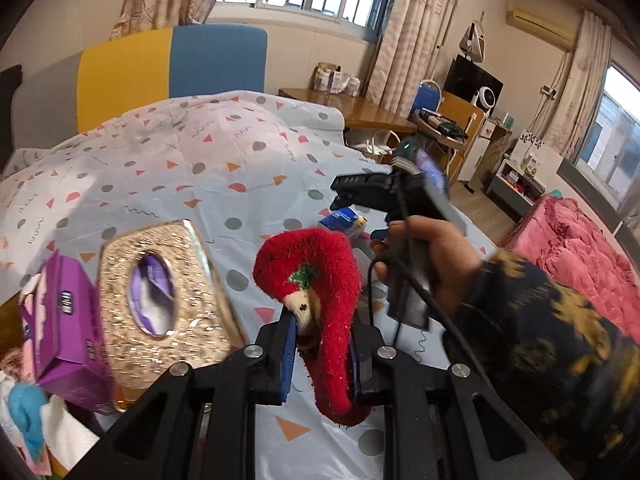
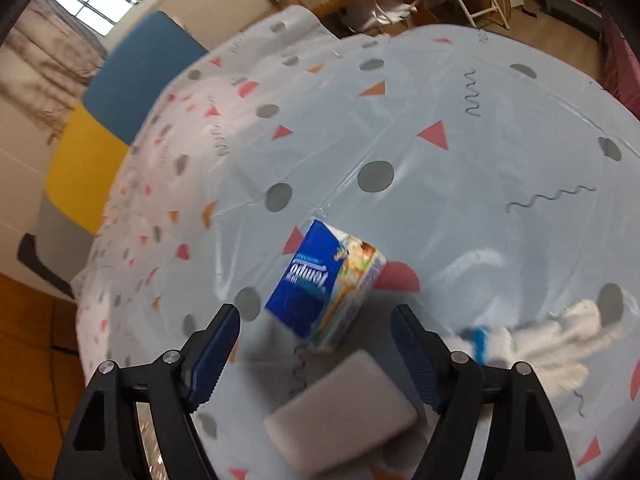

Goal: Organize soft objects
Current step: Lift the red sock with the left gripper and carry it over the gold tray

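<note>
Patterned tablecloth bearing one tissue pack: left gripper clamping one red sock, right gripper gaping empty nearby.

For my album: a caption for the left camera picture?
Left tool pinches a fuzzy red sock above the patterned tablecloth.

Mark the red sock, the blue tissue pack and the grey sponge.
red sock (image 1: 336, 264), left wrist view, its fuzzy bend.
blue tissue pack (image 2: 304, 284), right wrist view, its blue face.
grey sponge (image 2: 344, 408), right wrist view, its top.
</note>
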The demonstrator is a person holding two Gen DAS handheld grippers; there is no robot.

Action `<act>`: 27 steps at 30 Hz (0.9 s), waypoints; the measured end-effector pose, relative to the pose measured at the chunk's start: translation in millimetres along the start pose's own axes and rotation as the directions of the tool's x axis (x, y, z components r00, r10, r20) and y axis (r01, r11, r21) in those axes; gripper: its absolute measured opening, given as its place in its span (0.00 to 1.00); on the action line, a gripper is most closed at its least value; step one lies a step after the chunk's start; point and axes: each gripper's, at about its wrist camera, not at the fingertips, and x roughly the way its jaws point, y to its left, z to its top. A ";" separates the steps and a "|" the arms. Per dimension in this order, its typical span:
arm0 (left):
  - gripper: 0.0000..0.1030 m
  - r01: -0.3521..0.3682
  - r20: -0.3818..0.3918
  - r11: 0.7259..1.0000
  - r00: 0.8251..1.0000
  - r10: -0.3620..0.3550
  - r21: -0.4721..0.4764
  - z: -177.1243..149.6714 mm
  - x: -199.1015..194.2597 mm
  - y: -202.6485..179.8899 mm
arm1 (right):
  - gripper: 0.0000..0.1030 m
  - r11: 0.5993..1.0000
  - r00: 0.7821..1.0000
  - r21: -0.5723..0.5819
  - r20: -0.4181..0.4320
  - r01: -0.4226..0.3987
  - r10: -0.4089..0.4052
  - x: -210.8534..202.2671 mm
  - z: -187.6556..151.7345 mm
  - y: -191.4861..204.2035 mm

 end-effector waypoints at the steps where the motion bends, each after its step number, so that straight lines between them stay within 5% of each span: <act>1: 0.21 0.002 0.007 1.000 1.000 -0.001 -0.008 1.0 -3.8 3.7 | 0.77 1.000 1.000 -0.001 0.001 0.029 -0.029 7.5 3.1 2.6; 9: 0.21 -0.012 0.023 0.999 1.000 0.013 -0.044 2.1 -14.8 18.7 | 0.78 0.978 0.988 -0.145 -0.012 0.148 -0.152 53.1 12.2 38.6; 11: 0.21 -0.015 0.025 0.998 1.000 0.016 -0.054 2.8 -15.8 22.6 | 0.56 0.940 0.983 -0.292 0.001 0.177 -0.185 60.1 1.0 58.0; 18: 0.21 -0.013 0.042 0.995 0.999 0.017 -0.096 26.0 -14.8 36.5 | 0.57 0.768 0.988 -0.641 -0.118 -0.001 -0.097 57.2 -69.6 97.7; 21: 0.21 -0.009 0.047 0.992 0.999 0.015 -0.124 42.5 -12.4 44.8 | 0.58 0.693 0.982 -0.720 -0.109 0.030 -0.155 50.3 -99.4 99.4; 27: 0.21 -0.065 0.115 0.979 0.989 0.088 -0.195 64.1 -31.9 74.1 | 0.64 0.686 0.986 -0.726 -0.083 0.040 -0.145 39.7 -118.2 88.9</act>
